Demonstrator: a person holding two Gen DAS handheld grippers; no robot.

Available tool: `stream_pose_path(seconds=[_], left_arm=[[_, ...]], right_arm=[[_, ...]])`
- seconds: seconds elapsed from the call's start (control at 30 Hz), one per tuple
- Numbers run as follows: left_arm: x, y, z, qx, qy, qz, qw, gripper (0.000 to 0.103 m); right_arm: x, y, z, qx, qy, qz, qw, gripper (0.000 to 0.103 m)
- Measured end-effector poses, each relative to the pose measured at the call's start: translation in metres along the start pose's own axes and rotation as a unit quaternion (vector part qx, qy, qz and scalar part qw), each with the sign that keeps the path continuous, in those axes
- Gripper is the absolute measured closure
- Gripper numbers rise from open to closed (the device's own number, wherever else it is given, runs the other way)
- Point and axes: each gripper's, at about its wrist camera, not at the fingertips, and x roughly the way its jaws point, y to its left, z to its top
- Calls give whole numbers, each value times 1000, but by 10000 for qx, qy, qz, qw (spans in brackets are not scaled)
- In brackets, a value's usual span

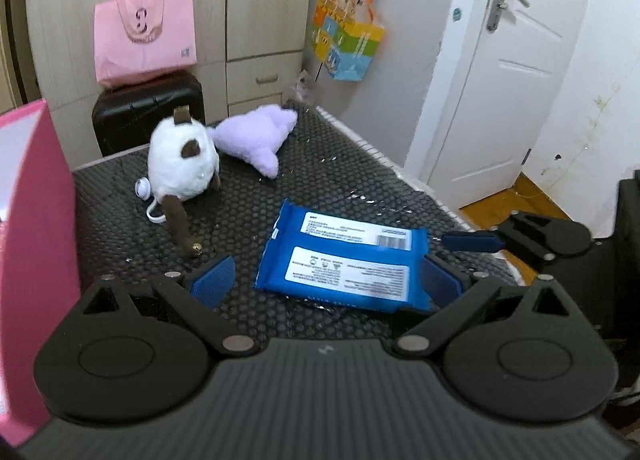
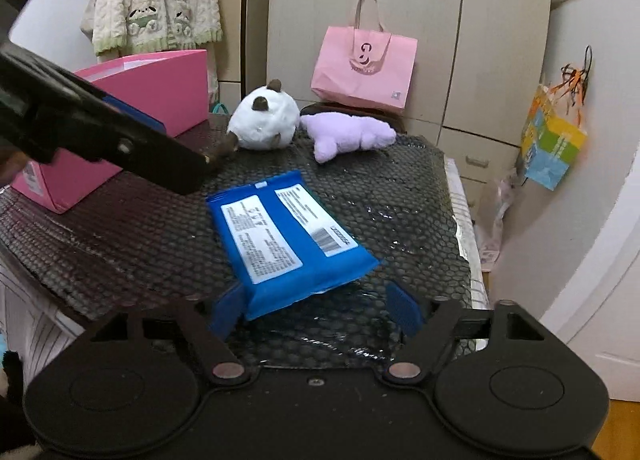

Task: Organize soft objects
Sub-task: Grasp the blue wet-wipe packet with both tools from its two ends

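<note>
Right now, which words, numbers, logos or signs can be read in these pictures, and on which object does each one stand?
No text can be read with confidence.
Blue wipes pack: white labels with small print and a barcode, too small and blurred to read.
Pink tote bag: a round logo resembling "8" or "g", with a blurred word under it; unreadable.
Colourful gift bag: blurred print, unreadable.
Pink box: no text visible.
</note>
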Motion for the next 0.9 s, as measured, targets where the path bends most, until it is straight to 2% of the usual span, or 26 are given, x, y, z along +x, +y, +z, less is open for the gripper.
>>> stream_pose_path(seconds=[0.17,0.2,0.23,0.27,0.4,0.53,0.63,0.7,0.83,0.9], left_arm=[[25,9,0,-148,133,60,9998,9],[28,10,-1,-158,95,109,9998,13],[31,10,-2,-111,42,215,9997,23],[34,8,-2,0,11,325,9995,27],[46,9,-3,58,22,430,9991,29],[58,18,-2,-127,44,345,9993,29],[61,29,-5,-331,-101,276,9990,30],[61,34,-4,-441,-91,162,9989,34],[61,37,-3,-701,9,-17,9975,52],[63,38,-4,-823,-13,-11,9966,56]], right_arm=[[6,-16,3,128,-68,247,9996,19],[7,-16,3,113,-78,295,9995,19],[9,-16,3,84,-103,334,9994,19],[10,-16,3,62,-138,351,9993,19],[16,-17,5,73,-155,390,9991,19],[17,-19,4,184,-151,379,9990,19],[17,-19,-1,244,-366,234,9988,23],[17,-17,-5,221,-477,119,9985,26],[21,-12,-8,181,-535,224,9982,35],[22,-9,-8,135,-539,256,9981,39]])
